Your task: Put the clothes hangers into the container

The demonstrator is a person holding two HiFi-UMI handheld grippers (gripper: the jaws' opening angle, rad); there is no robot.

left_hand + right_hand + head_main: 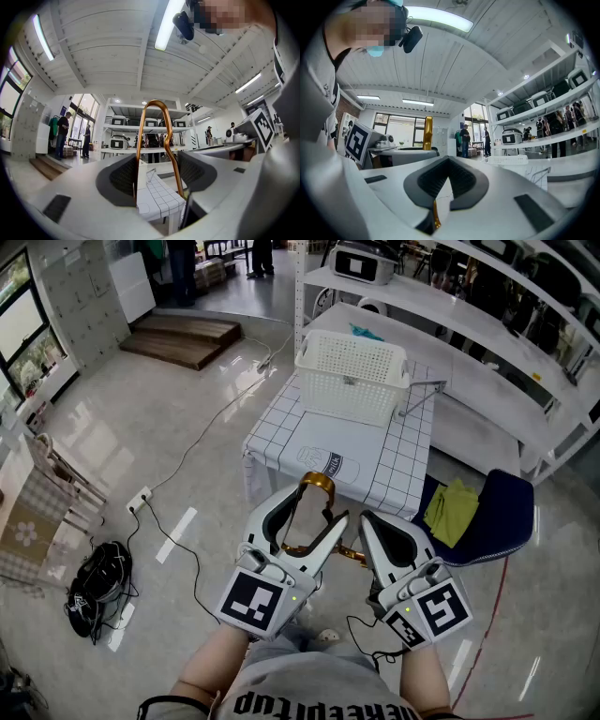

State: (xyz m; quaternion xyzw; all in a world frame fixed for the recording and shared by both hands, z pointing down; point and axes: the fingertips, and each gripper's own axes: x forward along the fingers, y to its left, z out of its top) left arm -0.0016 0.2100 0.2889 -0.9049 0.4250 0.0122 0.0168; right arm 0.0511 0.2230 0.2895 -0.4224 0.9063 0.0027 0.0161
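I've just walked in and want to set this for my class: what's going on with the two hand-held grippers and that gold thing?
A person holds a gold clothes hanger up between two tools. The right hand-held gripper is shut on one part of it. The hanger's loop stands between the wide-apart jaws of the left hand-held gripper; whether its pads press on the wire is unclear. The white basket waits ahead on the checked table, so the hanger is not in it yet.
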